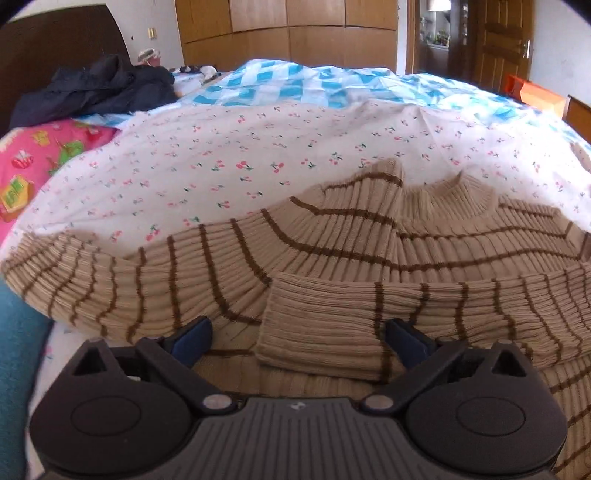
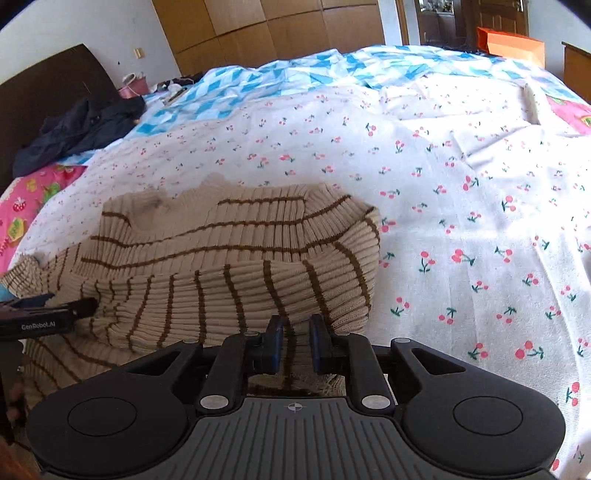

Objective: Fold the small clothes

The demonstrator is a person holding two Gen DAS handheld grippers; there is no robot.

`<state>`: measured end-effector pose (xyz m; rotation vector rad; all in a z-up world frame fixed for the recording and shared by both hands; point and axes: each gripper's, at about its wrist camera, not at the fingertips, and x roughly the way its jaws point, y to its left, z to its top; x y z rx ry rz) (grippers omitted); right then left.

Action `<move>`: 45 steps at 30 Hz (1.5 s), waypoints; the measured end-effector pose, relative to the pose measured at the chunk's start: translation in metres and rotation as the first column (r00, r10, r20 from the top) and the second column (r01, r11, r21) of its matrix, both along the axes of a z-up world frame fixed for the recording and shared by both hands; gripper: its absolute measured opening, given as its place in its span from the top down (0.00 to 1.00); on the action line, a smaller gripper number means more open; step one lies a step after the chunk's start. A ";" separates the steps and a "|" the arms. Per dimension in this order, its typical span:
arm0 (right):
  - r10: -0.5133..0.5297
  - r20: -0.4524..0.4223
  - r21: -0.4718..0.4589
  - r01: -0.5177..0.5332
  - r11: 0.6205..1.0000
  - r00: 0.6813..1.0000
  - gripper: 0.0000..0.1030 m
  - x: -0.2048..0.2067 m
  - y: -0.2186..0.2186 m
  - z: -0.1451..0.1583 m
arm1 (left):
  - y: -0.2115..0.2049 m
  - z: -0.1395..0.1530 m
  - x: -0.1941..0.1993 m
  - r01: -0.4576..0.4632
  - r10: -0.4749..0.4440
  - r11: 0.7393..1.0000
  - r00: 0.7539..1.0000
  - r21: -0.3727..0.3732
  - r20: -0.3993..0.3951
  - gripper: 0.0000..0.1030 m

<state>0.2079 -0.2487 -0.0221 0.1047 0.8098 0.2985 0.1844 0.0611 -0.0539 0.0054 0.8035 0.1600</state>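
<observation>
My left gripper [image 1: 297,334] has its fingers [image 1: 194,332] spread wide, pressing on nothing. A folded-over sleeve cuff [image 1: 321,325] of the sweater [image 1: 332,236] lies between them, but I cannot see either pad touching it. My right gripper [image 2: 296,343] has its fingers [image 2: 275,343] drawn close together, and knit from the sweater's near edge [image 2: 295,350] sits in the narrow gap; they seem to pinch that fold, though the contact itself is hard to make out.

The sweater is ribbed beige with thin brown stripes. It lies on the bed, on a white sheet [image 2: 443,192] printed with small red cherries. In the left view its collar [image 1: 454,199] is at the far side of the sweater, and one sleeve [image 1: 92,273] trails off to the left while the other is laid across the body. In the right view the sweater's right side [image 2: 354,258] is bunched and raised in a rounded fold, and my left gripper's tip [image 2: 66,308] comes in at the sweater's left edge.

Beyond the sweater, past the cherry sheet, is a blue and white checked quilt [image 1: 295,81]. To the sweater's far left lie a pink patterned cover [image 1: 44,158] and a dark garment [image 1: 99,88] against a brown headboard [image 1: 55,40]. Behind the quilt stand wooden wardrobes [image 1: 295,33], with an orange box [image 2: 509,44] off to the far right.
</observation>
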 end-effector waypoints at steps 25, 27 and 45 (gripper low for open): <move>0.564 0.065 -0.283 -0.527 0.802 0.823 0.64 -0.029 0.197 -0.014 | 0.049 0.051 -0.063 -0.131 0.128 0.991 0.983 0.018 0.130 0.00; 0.532 0.054 -0.274 -0.500 0.822 0.845 0.85 -0.025 0.202 -0.012 | 0.053 0.052 -0.064 -0.134 0.132 0.991 0.982 0.003 0.138 0.00; 0.394 0.116 -0.155 -0.375 0.914 0.912 0.78 -0.034 0.129 0.017 | 0.026 0.003 -0.017 -0.030 0.030 0.998 1.000 0.056 0.008 0.00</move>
